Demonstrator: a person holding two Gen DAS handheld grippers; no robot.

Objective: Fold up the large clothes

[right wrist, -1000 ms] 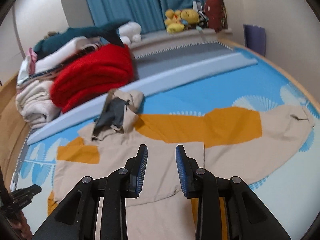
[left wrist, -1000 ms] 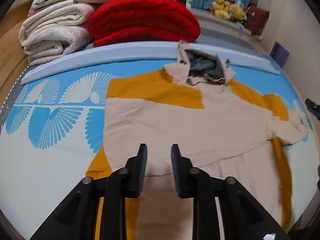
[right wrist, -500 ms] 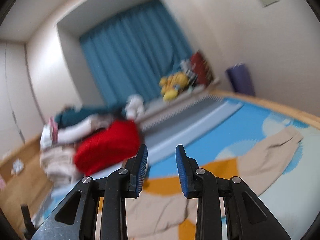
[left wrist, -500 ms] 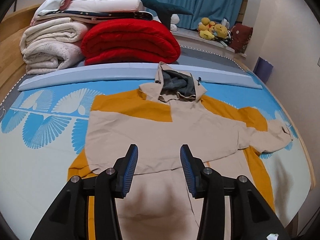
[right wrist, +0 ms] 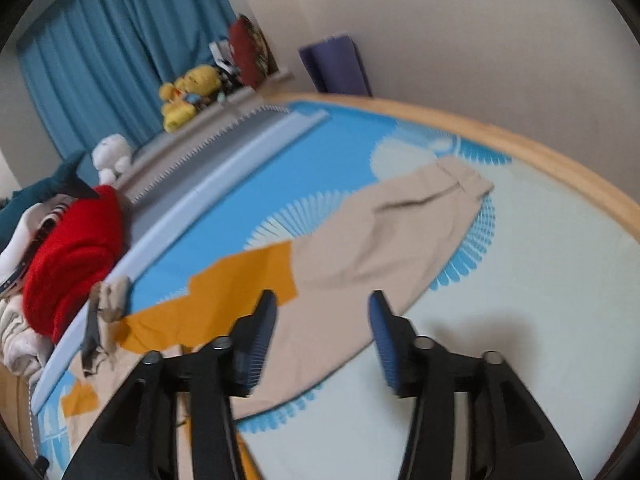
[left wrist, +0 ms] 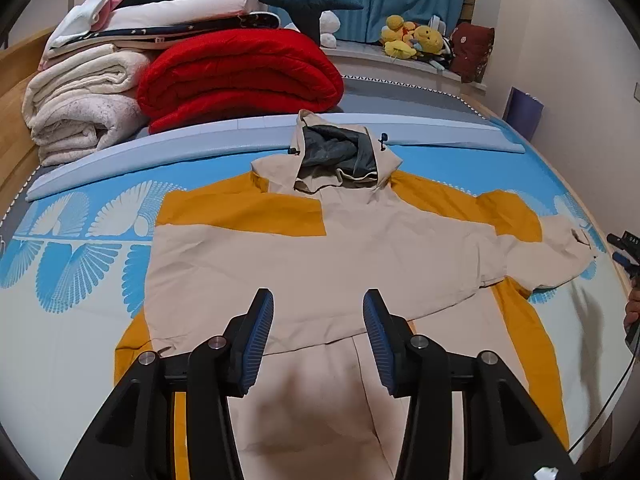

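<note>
Beige-and-mustard jacket [left wrist: 332, 264] lies flat on the bed [left wrist: 72, 344], one sleeve already folded across. Both the left gripper [left wrist: 318, 336] and right gripper [right wrist: 322, 338] have just been opening, empty. Risk: snagging only one layer of the outstretched sleeve [right wrist: 400, 232], dragging the fold askew. Right has swung sleeve-ward since.

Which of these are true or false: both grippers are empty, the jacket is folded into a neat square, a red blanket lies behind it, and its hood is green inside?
1. Both grippers are empty: true. The left gripper and right gripper stand open above the jacket.
2. Folded into a square: false. One sleeve stretches sideways.
3. Red blanket behind it: true.
4. Hood green inside: false. The lining is dark grey.
</note>
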